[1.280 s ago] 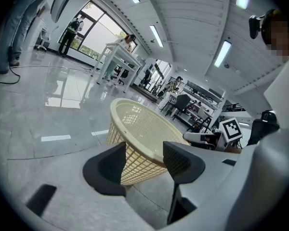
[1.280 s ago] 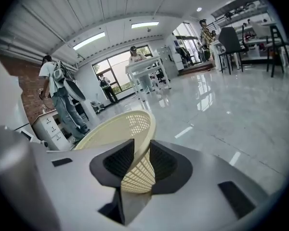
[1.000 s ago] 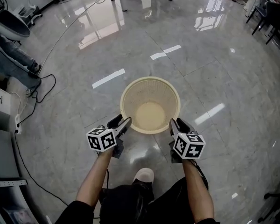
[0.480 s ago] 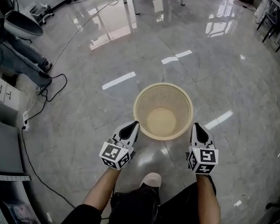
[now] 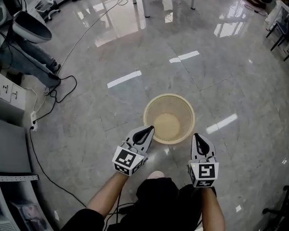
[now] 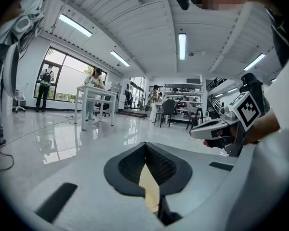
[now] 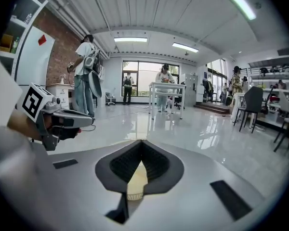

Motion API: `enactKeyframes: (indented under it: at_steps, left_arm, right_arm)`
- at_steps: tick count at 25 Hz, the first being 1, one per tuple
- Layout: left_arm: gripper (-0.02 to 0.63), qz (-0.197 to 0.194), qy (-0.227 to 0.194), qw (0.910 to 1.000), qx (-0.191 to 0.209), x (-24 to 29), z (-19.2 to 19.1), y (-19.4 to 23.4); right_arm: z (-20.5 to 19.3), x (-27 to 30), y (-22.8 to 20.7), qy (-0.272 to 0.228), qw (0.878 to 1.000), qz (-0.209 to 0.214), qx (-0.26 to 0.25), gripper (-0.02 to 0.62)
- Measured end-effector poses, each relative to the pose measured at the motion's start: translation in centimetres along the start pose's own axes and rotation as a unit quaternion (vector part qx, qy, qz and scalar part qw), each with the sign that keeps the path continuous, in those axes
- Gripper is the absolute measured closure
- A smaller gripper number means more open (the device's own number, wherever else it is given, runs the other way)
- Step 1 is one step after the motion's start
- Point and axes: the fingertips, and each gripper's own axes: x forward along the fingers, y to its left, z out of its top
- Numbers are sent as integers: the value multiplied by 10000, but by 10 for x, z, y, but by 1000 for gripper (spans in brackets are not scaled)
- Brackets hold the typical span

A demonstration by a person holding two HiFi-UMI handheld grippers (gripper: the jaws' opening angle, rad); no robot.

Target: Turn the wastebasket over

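- The cream wastebasket stands upright, mouth open, on the polished floor at centre frame.
- The left tool and right tool, jaws pressed together on nothing, flank its near rim at lower centre.
- Turning it over likely calls for parting the jaws, gripping opposite rim edges and tipping evenly.

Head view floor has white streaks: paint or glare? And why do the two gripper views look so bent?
Head view: glare; the polished floor mirrors overhead lighting as white streaks. Left gripper view: a wide-angle lens curves the strip lights and blackens the corners. Right gripper view: same curving; the window reflects off the floor.
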Motion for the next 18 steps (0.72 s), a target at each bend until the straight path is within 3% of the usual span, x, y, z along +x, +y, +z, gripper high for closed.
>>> enactKeyframes:
  at_steps: [12,18]
  left_arm:
    - [598,-64,285,9995,73,-111,288,-83]
    - [598,-204,434,9988,3,-184,394,-138]
  right_arm:
    - [263,-186,38,272,9985,-55,464,583]
    - [365,-286,74,182,9963,31,840,583]
